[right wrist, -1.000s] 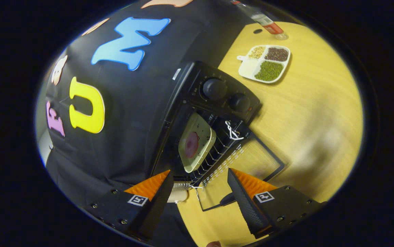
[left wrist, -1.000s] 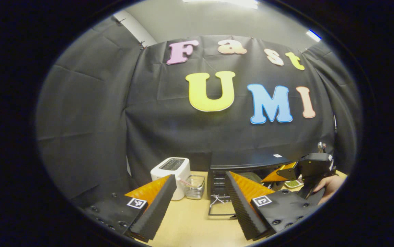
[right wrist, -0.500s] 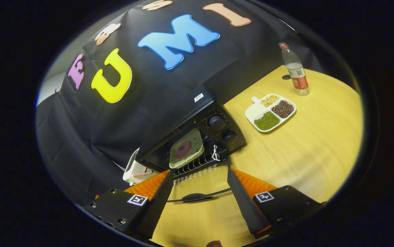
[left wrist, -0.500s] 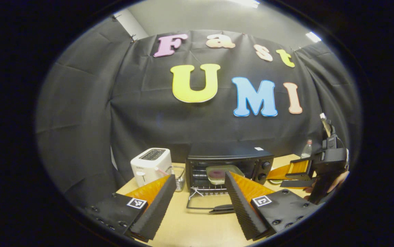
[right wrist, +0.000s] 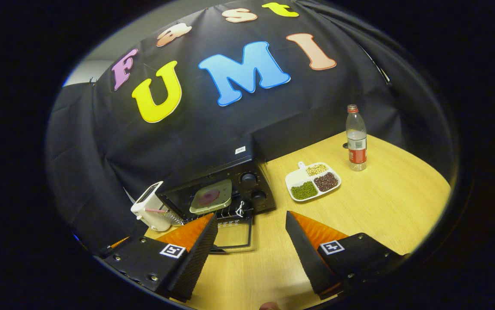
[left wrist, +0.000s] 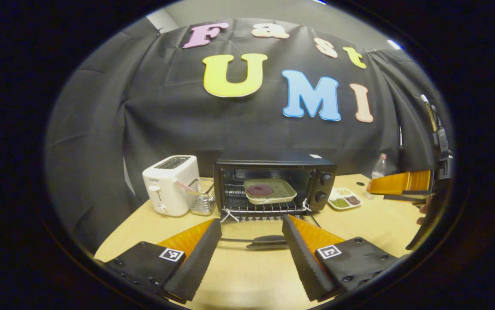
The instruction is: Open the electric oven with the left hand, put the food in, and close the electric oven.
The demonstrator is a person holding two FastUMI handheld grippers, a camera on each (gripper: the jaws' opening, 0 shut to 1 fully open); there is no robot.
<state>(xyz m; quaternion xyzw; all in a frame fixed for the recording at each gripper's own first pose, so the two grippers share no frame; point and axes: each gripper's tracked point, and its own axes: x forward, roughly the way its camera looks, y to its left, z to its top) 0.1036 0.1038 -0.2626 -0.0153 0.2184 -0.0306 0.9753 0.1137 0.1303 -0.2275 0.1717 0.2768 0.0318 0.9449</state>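
Status as we read it: the oven (left wrist: 273,183) is open and the food is in. What's left is closing the door.

Left gripper (left wrist: 250,254): fingers spread wide, nothing between them, hovering above the table (left wrist: 247,284). Straight ahead of it, past the fingertips, the oven door (left wrist: 256,234) lies folded down flat toward us, its handle (left wrist: 269,242) sitting just beyond the gap between the fingers. Not touching it as far as we can tell.

Behind the door, the tray of food (left wrist: 269,190) sits on the wire rack (left wrist: 264,210) inside the cavity, dark round item in its middle.

Right gripper (right wrist: 251,254): also spread, empty, held above the table. From it the oven sits ahead and to the left, tray visible inside, door down. In the left gripper view we see it far off to the right, with a hand behind it.

Other items, not involved: toaster (left wrist: 170,184) and a small wire basket (left wrist: 202,196) left of the oven, a divided dish of beans (right wrist: 312,181) and a bottle (right wrist: 356,137) to its right.

Our judgement: roughly two thirds done. The left gripper is lined up on the handle, so the next move looks like getting under or onto it and swinging the door up shut.
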